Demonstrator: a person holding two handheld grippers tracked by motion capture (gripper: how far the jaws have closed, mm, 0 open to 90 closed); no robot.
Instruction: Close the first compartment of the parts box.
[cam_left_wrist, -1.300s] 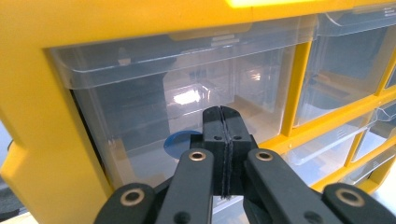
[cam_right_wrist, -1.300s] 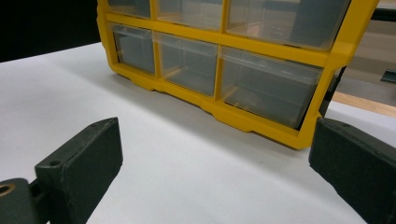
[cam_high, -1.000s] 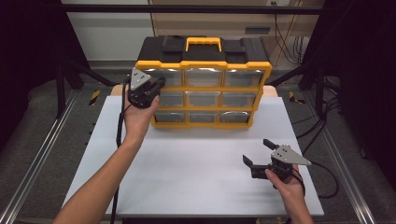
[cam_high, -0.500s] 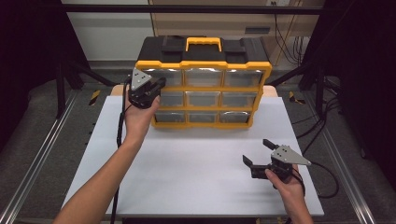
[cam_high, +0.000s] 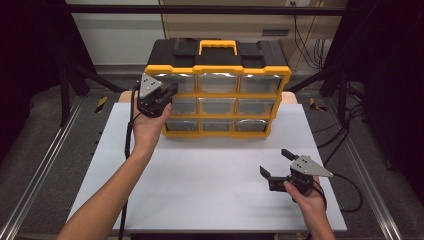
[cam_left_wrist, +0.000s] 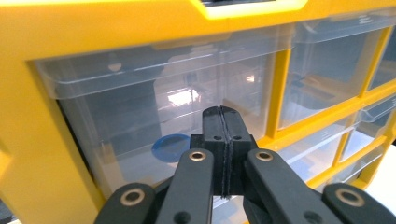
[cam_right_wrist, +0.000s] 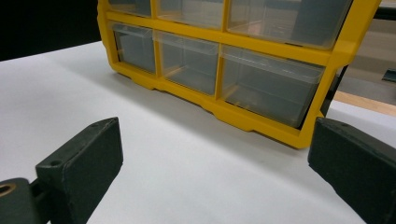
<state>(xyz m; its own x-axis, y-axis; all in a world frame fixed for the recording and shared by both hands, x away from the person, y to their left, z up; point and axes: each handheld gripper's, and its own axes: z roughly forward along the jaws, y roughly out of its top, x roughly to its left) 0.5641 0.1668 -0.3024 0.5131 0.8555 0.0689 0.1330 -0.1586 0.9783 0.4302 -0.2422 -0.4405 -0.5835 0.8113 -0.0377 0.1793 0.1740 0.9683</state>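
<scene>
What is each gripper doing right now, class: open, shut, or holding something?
Left gripper: shut, holding nothing, in front of the top-left clear plastic drawer of the yellow organiser cabinet.
Right gripper: open, holding nothing, over the white table.

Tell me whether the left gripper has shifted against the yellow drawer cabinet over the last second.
No. The left gripper sits at the same spot as before, its shut jaws against the top-left clear drawer of the yellow-framed plastic drawer cabinet.

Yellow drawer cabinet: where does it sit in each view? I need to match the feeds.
High view: the yellow drawer cabinet stands top centre, on the far part of the table.
Left gripper view: close up across the picture, behind the shut left hand-held gripper.
Right gripper view: upper right.
Shared landmark: the white table.
</scene>
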